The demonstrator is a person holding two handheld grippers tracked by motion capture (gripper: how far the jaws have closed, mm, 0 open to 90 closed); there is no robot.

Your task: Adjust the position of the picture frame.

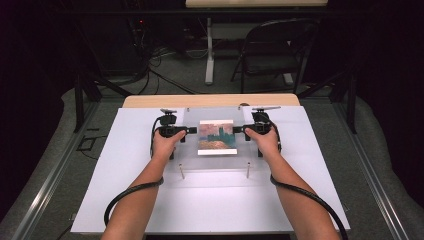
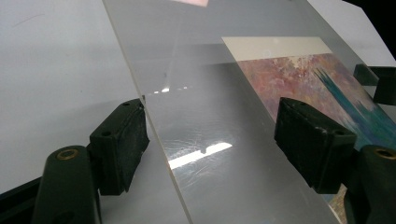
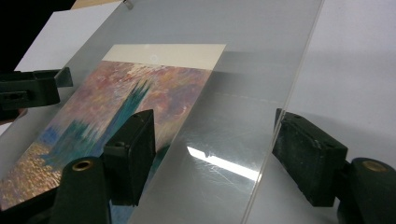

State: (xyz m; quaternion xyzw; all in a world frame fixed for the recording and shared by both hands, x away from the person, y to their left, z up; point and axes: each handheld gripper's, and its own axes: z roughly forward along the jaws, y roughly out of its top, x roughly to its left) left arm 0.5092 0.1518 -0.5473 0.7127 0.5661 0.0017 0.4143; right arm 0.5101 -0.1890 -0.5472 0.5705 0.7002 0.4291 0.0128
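Observation:
A clear acrylic sheet (image 1: 215,114) sits raised over a painted picture card (image 1: 217,136) of blue towers under a pink sky. My left gripper (image 1: 192,130) is at the sheet's left edge and my right gripper (image 1: 237,130) at its right edge, each held in a hand. In the left gripper view the sheet (image 2: 201,107) runs between the spread jaws of the left gripper (image 2: 212,140), with the card (image 2: 317,74) beyond. In the right gripper view the right gripper (image 3: 212,149) straddles the sheet (image 3: 243,70) the same way, with the card (image 3: 140,93) under it. Both stand open.
Two metal posts (image 1: 181,171) (image 1: 248,170) stand at the sheet's near edge. Everything rests on a white board (image 1: 215,200) on a wooden table (image 1: 210,100). A folding chair (image 1: 272,50) and floor cables lie behind the table.

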